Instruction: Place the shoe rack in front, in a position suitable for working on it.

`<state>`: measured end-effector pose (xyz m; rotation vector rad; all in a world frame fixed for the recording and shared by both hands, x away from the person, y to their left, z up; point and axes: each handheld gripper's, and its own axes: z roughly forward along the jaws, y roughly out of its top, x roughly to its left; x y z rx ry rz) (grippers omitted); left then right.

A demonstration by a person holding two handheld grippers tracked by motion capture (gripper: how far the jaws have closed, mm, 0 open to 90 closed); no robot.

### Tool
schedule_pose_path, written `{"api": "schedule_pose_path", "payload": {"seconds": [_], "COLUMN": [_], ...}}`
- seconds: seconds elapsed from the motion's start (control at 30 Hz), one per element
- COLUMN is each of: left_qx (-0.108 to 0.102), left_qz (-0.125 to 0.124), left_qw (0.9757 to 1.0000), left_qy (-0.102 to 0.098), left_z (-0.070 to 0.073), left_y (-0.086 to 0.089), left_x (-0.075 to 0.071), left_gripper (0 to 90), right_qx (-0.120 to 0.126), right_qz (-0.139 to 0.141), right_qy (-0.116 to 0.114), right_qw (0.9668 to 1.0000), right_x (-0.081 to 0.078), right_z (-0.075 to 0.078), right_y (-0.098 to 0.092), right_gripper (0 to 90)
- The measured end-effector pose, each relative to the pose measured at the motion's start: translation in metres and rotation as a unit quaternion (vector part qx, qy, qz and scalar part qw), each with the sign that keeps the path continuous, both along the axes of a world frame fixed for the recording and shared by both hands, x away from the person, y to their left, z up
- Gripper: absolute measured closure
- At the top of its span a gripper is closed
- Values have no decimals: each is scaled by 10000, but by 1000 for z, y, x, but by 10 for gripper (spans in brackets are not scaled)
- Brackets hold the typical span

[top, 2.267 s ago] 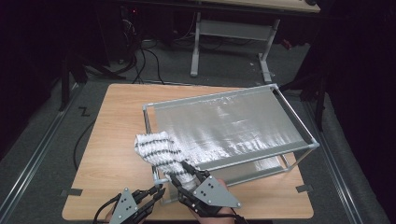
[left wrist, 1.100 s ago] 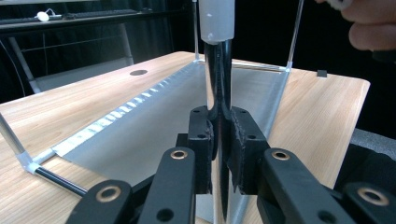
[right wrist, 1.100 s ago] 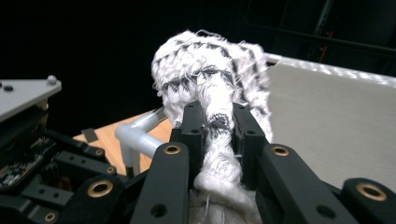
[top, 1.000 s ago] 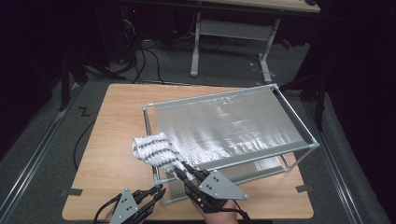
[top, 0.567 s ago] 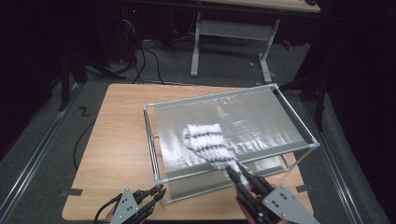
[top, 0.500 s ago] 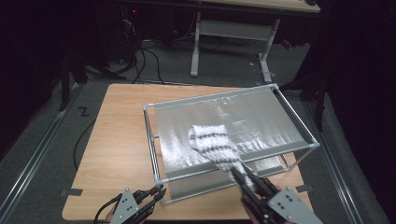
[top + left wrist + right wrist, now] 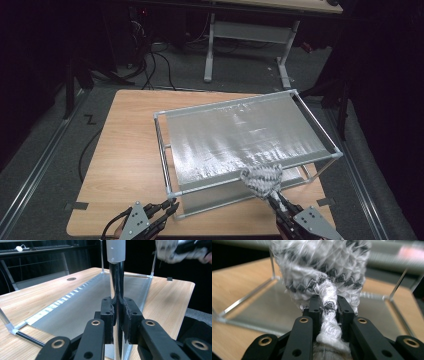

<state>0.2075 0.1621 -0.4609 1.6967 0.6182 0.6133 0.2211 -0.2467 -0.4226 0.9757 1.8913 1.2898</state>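
A metal-tube rack [image 7: 323,131] with a silvery sheet [image 7: 240,137] stretched across its top stands on the wooden table [image 7: 125,145]. My left gripper [image 7: 172,205] is at the rack's front left corner, shut on the upright corner post [image 7: 117,277]; the left gripper [image 7: 118,312] pads press on both sides of it. My right gripper [image 7: 276,200] is at the front right, shut on a white and grey knitted cloth [image 7: 261,180] that hangs bunched just above the sheet's front edge. The cloth [image 7: 319,267] bulges above the right gripper [image 7: 327,305]. The cloth [image 7: 170,251] also shows at the upper right of the left gripper view.
The table's front edge lies just below both grippers, with tape marks [image 7: 76,205] at its corners. Beyond the table stand a white-legged desk [image 7: 245,35] and floor cables [image 7: 150,65]. Bare wood lies left of the rack.
My right gripper has carried the cloth from the rack's front left corner across the sheet to its front right and lower. The left gripper has stayed on the post.
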Motion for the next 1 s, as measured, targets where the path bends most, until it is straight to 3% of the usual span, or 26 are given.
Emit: {"api": "schedule_pose_path", "payload": {"seconds": [0.07,0.1,0.2,0.23,0.27,0.3,0.4,0.5,0.93,0.97,1.0], "left_qx": [0,-2,-2,1,1,5,6,13,7,38,38], "left_qz": [-3,-6,-15,-16,-16,-12,-13,-21,217,237,237], "left_qw": [10000,10000,10000,10000,10000,10000,10000,10000,9998,9997,9997], "left_qy": [0,0,-1,-2,-2,-3,-8,-15,3,-21,-21], "left_z": [0,0,0,0,0,0,0,0,0,0,0], "left_y": [0,0,0,0,0,0,0,1,15,15,15], "left_x": [0,0,0,0,0,0,0,1,12,11,11], "left_gripper": [799,799,799,799,799,799,799,798,798,797,797], "right_qx": [-55,-246,-401,-593,-593,-729,-906,-1036,-1043,-853,-853], "right_qz": [-10,-67,-136,-223,-223,-263,-281,-246,-126,-173,-173], "right_qy": [89,277,388,587,587,848,1167,1343,1351,1215,1215], "right_qw": [9999,9993,9983,9963,9963,9934,9886,9852,9852,9888,9888], "right_x": [3,12,20,35,35,49,61,67,86,84,84], "right_z": [-4,-15,-24,-36,-36,-49,-64,-72,-75,-69,-69], "right_y": [0,1,2,4,4,6,9,13,33,29,29], "right_gripper": [780,779,778,777,777,774,772,772,771,772,772]}}
